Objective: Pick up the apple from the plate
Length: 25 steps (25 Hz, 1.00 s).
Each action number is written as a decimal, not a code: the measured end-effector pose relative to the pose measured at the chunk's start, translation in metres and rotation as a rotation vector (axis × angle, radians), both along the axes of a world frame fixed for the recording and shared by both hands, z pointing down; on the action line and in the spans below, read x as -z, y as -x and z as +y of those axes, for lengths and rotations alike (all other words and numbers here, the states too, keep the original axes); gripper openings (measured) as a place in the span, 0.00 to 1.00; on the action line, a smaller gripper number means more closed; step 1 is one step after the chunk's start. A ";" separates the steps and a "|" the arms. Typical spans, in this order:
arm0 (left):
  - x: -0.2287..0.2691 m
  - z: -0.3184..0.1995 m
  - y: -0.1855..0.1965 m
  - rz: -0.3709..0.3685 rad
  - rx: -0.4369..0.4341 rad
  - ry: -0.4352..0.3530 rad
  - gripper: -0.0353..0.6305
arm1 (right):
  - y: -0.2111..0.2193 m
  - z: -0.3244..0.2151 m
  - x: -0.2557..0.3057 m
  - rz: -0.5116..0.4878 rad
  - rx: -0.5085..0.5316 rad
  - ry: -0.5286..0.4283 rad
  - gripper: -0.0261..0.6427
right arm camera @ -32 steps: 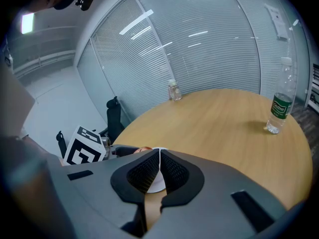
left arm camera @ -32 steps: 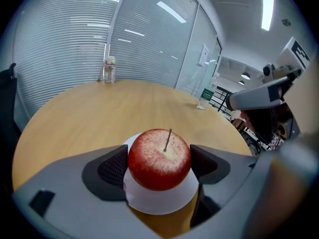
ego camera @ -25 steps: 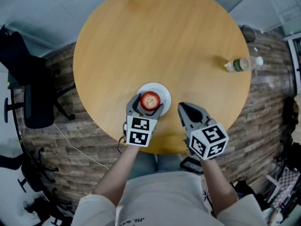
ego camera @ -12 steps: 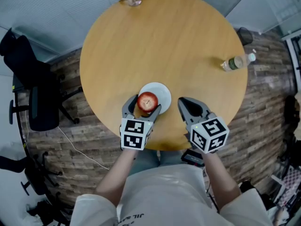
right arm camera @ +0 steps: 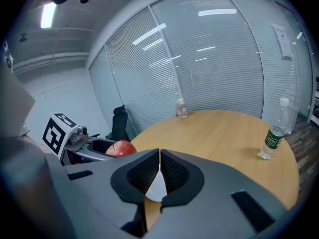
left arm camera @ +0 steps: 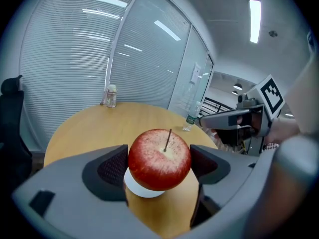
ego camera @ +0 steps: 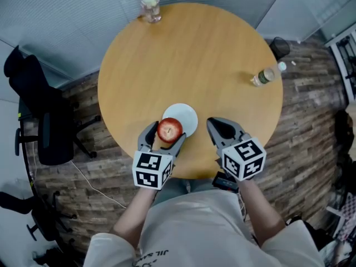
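Observation:
A red apple (ego camera: 169, 130) with a stem (left arm camera: 159, 158) sits clamped between the jaws of my left gripper (ego camera: 163, 138), lifted above the small white plate (ego camera: 186, 117), whose rim peeks out beneath the fruit (left arm camera: 144, 189). The plate lies near the front edge of the round wooden table (ego camera: 194, 60). My right gripper (ego camera: 221, 128) hovers to the right of the plate with its jaws shut and nothing between them (right arm camera: 159, 172). From the right gripper view the apple (right arm camera: 119, 148) shows at the left, held by the other gripper.
A plastic water bottle (ego camera: 265, 75) lies at the table's right edge. A glass jar (ego camera: 150, 8) stands at the far edge. A black office chair (ego camera: 41, 121) sits left of the table, a dark bin (ego camera: 280, 47) on the floor to the right.
My left gripper has lifted the apple off the plate and drawn it toward the front-left. The right gripper stays beside the plate, shut.

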State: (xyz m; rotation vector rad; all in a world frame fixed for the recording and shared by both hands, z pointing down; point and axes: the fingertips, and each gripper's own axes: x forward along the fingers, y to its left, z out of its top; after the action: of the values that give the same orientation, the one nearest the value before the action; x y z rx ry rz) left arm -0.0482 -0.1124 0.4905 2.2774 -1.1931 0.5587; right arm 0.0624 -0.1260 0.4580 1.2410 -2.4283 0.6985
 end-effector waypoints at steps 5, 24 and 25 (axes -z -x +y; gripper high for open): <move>0.024 0.015 -0.002 -0.001 -0.039 -0.044 0.64 | 0.002 0.008 0.013 -0.004 0.004 -0.022 0.09; 0.053 0.028 0.007 0.007 -0.024 -0.105 0.64 | 0.000 0.018 0.036 -0.015 0.026 -0.084 0.08; 0.054 0.028 0.007 0.008 -0.024 -0.108 0.64 | -0.001 0.018 0.036 -0.017 0.023 -0.084 0.08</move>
State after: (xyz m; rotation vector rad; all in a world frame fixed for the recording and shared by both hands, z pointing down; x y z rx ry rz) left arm -0.0551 -0.0847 0.4370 2.3844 -1.2212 0.5051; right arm 0.0637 -0.1083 0.4219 1.2412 -2.5049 0.6085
